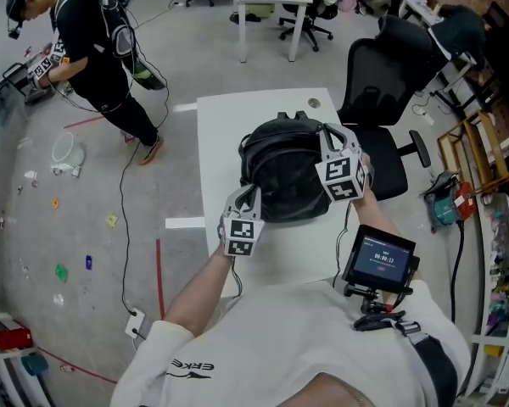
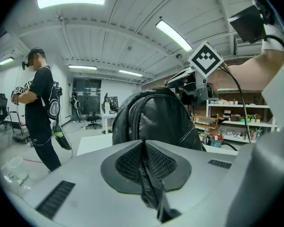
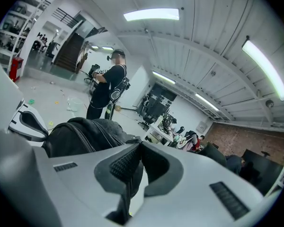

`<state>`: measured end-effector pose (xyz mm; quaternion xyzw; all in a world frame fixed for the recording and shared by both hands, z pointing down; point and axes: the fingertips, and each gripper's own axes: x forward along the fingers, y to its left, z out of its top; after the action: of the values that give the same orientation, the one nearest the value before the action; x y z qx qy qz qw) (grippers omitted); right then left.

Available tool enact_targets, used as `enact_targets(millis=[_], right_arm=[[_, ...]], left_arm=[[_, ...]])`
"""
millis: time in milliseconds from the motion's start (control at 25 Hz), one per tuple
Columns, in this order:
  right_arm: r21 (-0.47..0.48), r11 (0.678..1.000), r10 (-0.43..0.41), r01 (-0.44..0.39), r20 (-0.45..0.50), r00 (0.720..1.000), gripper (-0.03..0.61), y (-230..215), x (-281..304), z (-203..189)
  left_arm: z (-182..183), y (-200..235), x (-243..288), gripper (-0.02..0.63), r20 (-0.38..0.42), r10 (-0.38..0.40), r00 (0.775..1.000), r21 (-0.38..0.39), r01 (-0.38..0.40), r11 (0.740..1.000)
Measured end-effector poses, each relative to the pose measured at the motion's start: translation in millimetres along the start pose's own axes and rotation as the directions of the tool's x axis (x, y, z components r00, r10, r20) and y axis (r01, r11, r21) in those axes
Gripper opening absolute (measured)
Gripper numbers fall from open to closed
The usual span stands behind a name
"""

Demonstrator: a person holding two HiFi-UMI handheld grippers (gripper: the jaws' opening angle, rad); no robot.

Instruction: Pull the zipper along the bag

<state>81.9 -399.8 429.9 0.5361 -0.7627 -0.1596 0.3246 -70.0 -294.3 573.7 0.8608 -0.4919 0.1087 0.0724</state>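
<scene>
So we've got the bag (image 1: 284, 172), a black backpack, with a white table (image 1: 216, 142) under it. We hold the left gripper (image 1: 248, 195) at the bag's near left corner. In its own view, that gripper (image 2: 144, 148) has its jaws pressed together on a thin black strip of the bag, though we can't tell if that's the zipper pull. The right gripper (image 1: 322, 136) is up on the bag's right side, and in its own view (image 3: 137, 150) it's likewise pinched onto a fold of black material. Beyond the bag on the right there's a black office chair (image 1: 382, 83), and far off to the bag's left a person in black (image 1: 93, 49) stands on the floor.
</scene>
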Motion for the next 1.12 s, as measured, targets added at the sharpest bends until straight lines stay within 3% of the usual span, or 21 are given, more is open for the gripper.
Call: enact_targets(millis=[1120], right_arm=[[-0.242, 0.962, 0.122, -0.124, -0.024, 0.992, 0.017, 60.6, 19.5, 57.0]], left_arm=[[-6.4, -6.9, -4.6, 0.005, 0.007, -0.040, 0.999, 0.021, 0.040, 0.999]])
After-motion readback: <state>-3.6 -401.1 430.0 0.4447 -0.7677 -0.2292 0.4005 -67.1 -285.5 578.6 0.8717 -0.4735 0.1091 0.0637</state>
